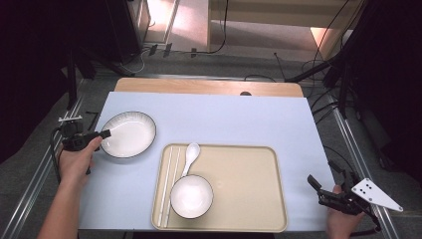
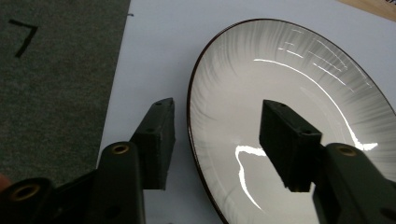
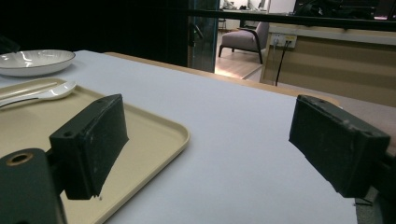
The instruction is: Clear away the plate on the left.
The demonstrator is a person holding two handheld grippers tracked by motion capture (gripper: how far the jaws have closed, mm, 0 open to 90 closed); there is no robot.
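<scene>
A white plate (image 1: 128, 134) with a dark rim lies on the pale table at the left. My left gripper (image 1: 105, 133) is open at its left rim, one jaw outside the rim and one over the plate (image 2: 289, 93). A beige tray (image 1: 249, 184) at the front middle holds a white bowl (image 1: 191, 196), a white spoon (image 1: 190, 156) and a pair of chopsticks (image 1: 169, 181). My right gripper (image 1: 314, 185) stands open at the table's right front corner, beside the tray (image 3: 154, 135), with nothing between its jaws.
The pale table sheet (image 1: 224, 119) stretches behind the tray, with a wooden strip (image 1: 209, 87) at its far edge. Metal rails (image 1: 358, 149) run along both sides. A chair (image 3: 243, 39) and a wooden counter (image 3: 336, 60) stand beyond the table in the right gripper view.
</scene>
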